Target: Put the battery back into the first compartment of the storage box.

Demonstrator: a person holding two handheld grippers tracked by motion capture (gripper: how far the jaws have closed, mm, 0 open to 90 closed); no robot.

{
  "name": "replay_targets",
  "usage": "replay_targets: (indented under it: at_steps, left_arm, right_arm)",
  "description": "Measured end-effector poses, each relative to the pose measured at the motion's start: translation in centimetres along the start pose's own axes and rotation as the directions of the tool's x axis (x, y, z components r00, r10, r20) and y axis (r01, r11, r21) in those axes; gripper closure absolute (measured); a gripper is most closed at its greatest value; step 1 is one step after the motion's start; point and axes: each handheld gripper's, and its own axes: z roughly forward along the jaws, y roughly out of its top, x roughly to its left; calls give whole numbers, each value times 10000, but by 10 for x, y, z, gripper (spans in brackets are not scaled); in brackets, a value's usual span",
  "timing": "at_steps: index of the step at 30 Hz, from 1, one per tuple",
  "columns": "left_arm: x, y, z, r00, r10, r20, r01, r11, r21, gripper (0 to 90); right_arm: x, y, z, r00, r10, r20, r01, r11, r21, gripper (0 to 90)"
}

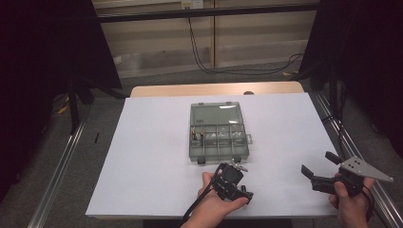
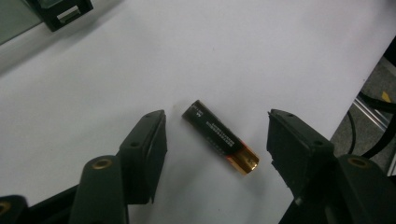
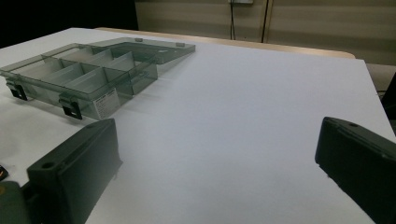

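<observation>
White tabletop (image 2: 280,42): battery (image 2: 220,136) (lying flat) between left tool's (image 2: 215,135) released jaws, untouched.

Left hand (image 1: 216,202) enters from bottom edge, wrist bent, holding black two-jaw left gripper (image 1: 233,167) pointed down at table; cable trails back along forearm. Jaws part-open, pads clear of contact, nothing pinched. Right hand (image 1: 350,202) at lower right, gripping black two-jaw right gripper (image 1: 319,163) with grey three-cornered plate on top. Jaws spread wide, aimed left across table, held above surface, empty.
</observation>
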Motion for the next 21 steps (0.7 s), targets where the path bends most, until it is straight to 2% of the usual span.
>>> replay_targets:
  at_steps: [10, 13, 18, 19, 21]
  left_arm:
    - [-5, -2, 4, 9994, 74, -353, -65, 9997, 256, 548]
    - [-4, -2, 4, 9985, 258, -490, -244, 9993, 280, 601]
    - [-4, -3, 4, 9966, 342, -749, -320, 9990, 297, 681]
    - [-4, -3, 4, 9955, 524, -792, -499, 9982, 333, 693]
    - [-5, -3, 5, 9942, 576, -910, -560, 9982, 202, 719]
  right_arm:
    - [-1, 0, 0, 10000, 18, -24, -18, 10000, 18, 0]
    - [-1, 0, 0, 10000, 6, -27, -6, 10000, 39, 0]
    - [-1, 0, -1, 10000, 14, -23, -14, 10000, 39, 0]
    - [-1, 0, -1, 10000, 30, -25, -30, 10000, 65, 0]
    - [-1, 0, -1, 10000, 37, -25, -37, 10000, 59, 0]
